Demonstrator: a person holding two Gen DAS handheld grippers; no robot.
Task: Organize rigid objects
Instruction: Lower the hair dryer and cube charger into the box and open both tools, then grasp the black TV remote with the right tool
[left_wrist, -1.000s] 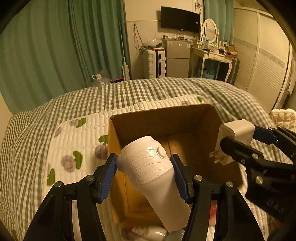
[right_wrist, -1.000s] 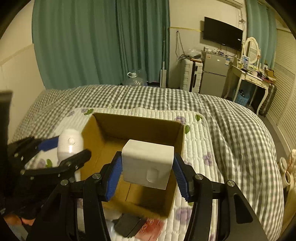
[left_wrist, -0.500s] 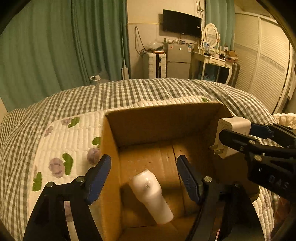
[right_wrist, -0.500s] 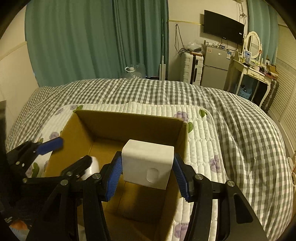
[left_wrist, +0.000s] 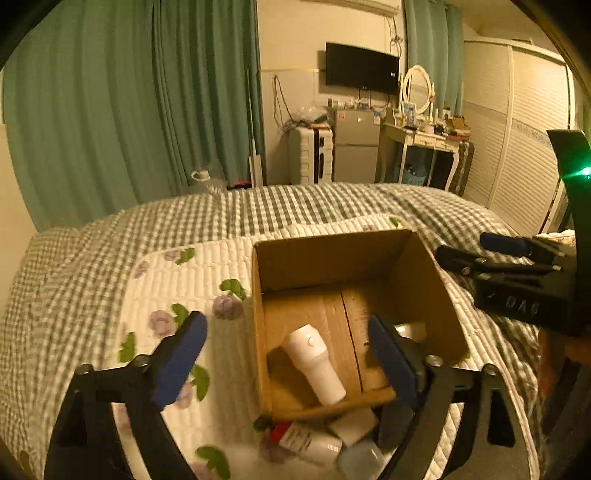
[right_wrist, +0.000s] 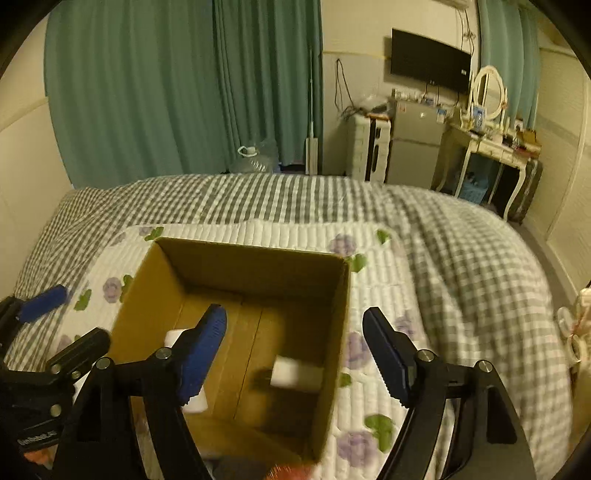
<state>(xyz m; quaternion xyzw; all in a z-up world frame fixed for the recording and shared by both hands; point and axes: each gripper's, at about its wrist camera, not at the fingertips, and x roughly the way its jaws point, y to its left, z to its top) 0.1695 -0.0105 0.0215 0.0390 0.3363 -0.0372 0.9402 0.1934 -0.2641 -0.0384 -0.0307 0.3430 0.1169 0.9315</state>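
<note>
An open cardboard box stands on a white floral quilt on the bed. A white bottle-shaped object lies on the box floor; part of it also shows in the right wrist view. A white plug adapter lies in the box at the right; its edge shows in the left wrist view. My left gripper is open and empty above the box's near edge. My right gripper is open and empty above the box; it also shows in the left wrist view.
Several small items, among them a white tube and a white block, lie on the quilt in front of the box. The green checked bedspread surrounds the quilt. Green curtains, a fridge and a dressing table stand beyond the bed.
My left gripper opened and dropped the white bottle-shaped object into the box. My right gripper then opened and the plug adapter fell into the box. Both grippers have drawn back.
</note>
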